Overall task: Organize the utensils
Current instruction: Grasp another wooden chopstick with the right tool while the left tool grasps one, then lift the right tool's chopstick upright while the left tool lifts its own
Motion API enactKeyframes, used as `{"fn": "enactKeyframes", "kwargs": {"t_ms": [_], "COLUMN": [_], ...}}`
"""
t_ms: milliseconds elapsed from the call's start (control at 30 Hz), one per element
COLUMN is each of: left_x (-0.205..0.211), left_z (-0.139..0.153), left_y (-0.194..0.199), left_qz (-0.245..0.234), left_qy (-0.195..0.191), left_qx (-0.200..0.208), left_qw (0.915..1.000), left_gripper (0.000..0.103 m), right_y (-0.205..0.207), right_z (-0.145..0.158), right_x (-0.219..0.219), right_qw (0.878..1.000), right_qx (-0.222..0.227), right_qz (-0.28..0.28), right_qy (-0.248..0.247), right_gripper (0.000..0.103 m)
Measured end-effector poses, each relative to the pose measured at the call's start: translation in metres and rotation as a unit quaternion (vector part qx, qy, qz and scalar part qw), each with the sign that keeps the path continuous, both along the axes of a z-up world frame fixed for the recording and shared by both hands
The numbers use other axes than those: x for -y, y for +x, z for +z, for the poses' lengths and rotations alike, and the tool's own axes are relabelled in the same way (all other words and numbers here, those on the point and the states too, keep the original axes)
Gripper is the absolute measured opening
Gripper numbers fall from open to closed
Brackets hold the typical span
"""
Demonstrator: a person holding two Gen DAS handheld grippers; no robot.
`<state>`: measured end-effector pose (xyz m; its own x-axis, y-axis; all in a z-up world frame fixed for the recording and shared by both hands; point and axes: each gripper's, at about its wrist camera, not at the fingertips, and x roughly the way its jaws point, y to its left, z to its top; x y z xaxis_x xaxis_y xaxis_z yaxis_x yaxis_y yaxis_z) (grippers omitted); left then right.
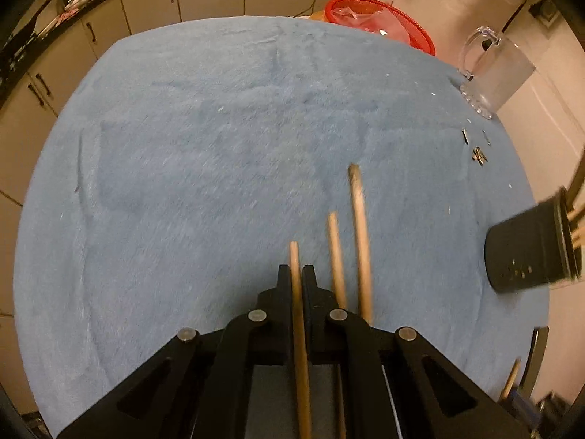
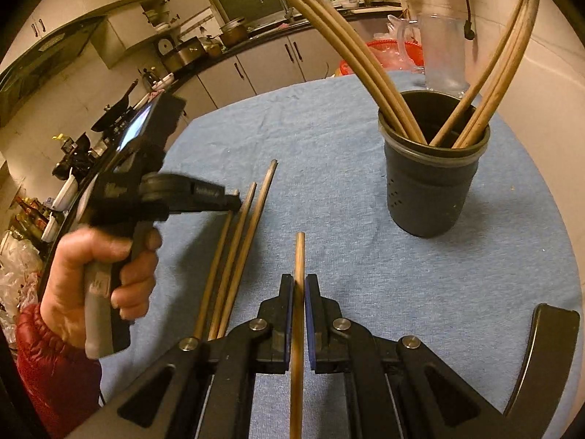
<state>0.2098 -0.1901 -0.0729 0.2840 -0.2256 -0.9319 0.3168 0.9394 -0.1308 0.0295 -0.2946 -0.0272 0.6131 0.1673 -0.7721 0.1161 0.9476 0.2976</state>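
Holding one chopstick apiece, with both pairs of jaws pinched tight on wood. Left gripper clamped on a chopstick whose tip poked out ahead over the blue cloth on the table; right gripper clamped likewise on its own chopstick, shaft running back between the fingers. Gripped near one end, probably so that the free length could be steered tip-first into the dark holder, which stood upright beyond and to the right in the right wrist view, mouth open to take more. Judged as mid-collection: sticks being gathered off the cloth and bound for that cup.

Counted in the holder: six chopsticks, three leaning left and three leaning right, fanned apart because of the wide mouth. Counted loose on the cloth: two, lying side by side just right of the left jaws, roughly parallel, an easy line for the next pick. Seen together in the right wrist view as three sticks beside the left hand, the leftmost being the one already pinched. Counted in all: ten chopsticks, one holder, one clear jug, one red basket.
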Motion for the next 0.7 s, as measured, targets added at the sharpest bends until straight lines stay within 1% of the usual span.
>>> {"fn": "enactKeyframes", "kwargs": {"t_ms": [33,167,267,300,333,367,500,567,600,700], "left_x": [-0.006,-0.037,-0.054,-0.060,-0.062,-0.066,-0.069,-0.072,-0.079,-0.077], "left_z": [0.001,0.022,0.057,0.073,0.082,0.099,0.139,0.151,0.158,0.163], "left_y": [-0.004,-0.027,-0.050,-0.060,-0.066,-0.076,-0.105,-0.120,-0.121,-0.135], "left_qz": [0.004,0.014,0.011,0.007,0.005,0.003,-0.008,-0.014,-0.016,-0.020], "left_qy": [-0.004,-0.055,-0.078,-0.091,-0.098,-0.106,-0.131,-0.140,-0.142,-0.137], "left_qx": [0.002,0.025,0.071,0.086,0.096,0.116,0.168,0.184,0.189,0.211], "left_qw": [1.0000,0.9981,0.9944,0.9921,0.9906,0.9875,0.9769,0.9728,0.9714,0.9677], "left_gripper": [0.005,0.005,0.005,0.005,0.005,0.005,0.005,0.005,0.005,0.005], "right_y": [0.000,-0.005,-0.013,-0.016,-0.020,-0.025,-0.046,-0.057,-0.061,-0.073], "right_z": [0.000,0.009,0.025,0.031,0.040,0.049,0.078,0.090,0.094,0.101], "right_x": [0.000,-0.001,-0.005,-0.006,-0.008,-0.010,-0.015,-0.018,-0.020,-0.024], "right_qw": [1.000,0.999,0.998,0.997,0.996,0.994,0.987,0.983,0.981,0.978], "right_qx": [0.003,0.030,0.065,0.076,0.091,0.106,0.161,0.184,0.191,0.208], "right_qz": [0.003,0.014,0.021,0.023,0.025,0.025,0.027,0.025,0.024,0.019], "right_qy": [0.001,0.010,0.014,0.014,0.013,0.011,-0.002,-0.013,-0.017,-0.028], "right_gripper": [0.006,0.006,0.006,0.006,0.006,0.006,0.006,0.006,0.006,0.006]}}
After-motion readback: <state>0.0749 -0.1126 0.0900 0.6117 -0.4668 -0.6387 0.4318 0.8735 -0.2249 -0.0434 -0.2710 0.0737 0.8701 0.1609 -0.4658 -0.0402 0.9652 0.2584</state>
